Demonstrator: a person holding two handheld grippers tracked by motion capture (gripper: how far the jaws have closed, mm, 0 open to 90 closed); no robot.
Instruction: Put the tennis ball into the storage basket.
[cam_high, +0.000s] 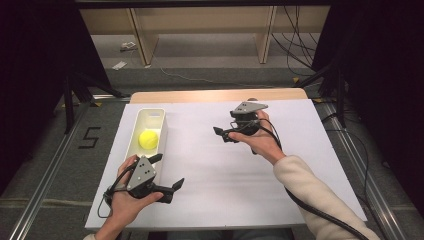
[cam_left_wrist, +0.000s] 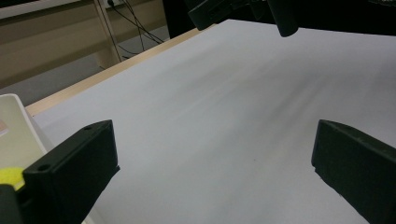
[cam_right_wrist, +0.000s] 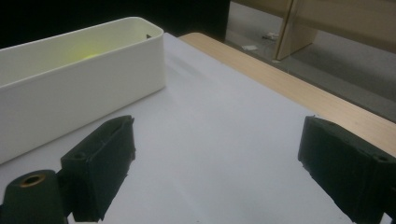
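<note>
A yellow tennis ball (cam_high: 148, 139) lies inside a long white tray (cam_high: 151, 113) at the table's left. My left gripper (cam_high: 167, 171) is held just in front of the tray's near end, open, with nothing between its jaws. In the left gripper view (cam_left_wrist: 210, 163) the jaws stand wide apart over bare white surface, and a sliver of the ball (cam_left_wrist: 9, 176) shows beside the tray (cam_left_wrist: 14, 126). My right gripper (cam_high: 223, 134) hovers at the table's middle, pointing left toward the tray, open and empty. In the right gripper view (cam_right_wrist: 219, 172) the tray wall (cam_right_wrist: 84, 93) is ahead to the left.
A white sheet (cam_high: 225, 170) covers the table, with a wooden edge (cam_high: 215, 95) at the far side. Beyond it stand wooden shelf legs (cam_high: 142, 45) and cables on the floor. Dark stands flank both sides. The right gripper (cam_left_wrist: 243, 11) appears at the top of the left gripper view.
</note>
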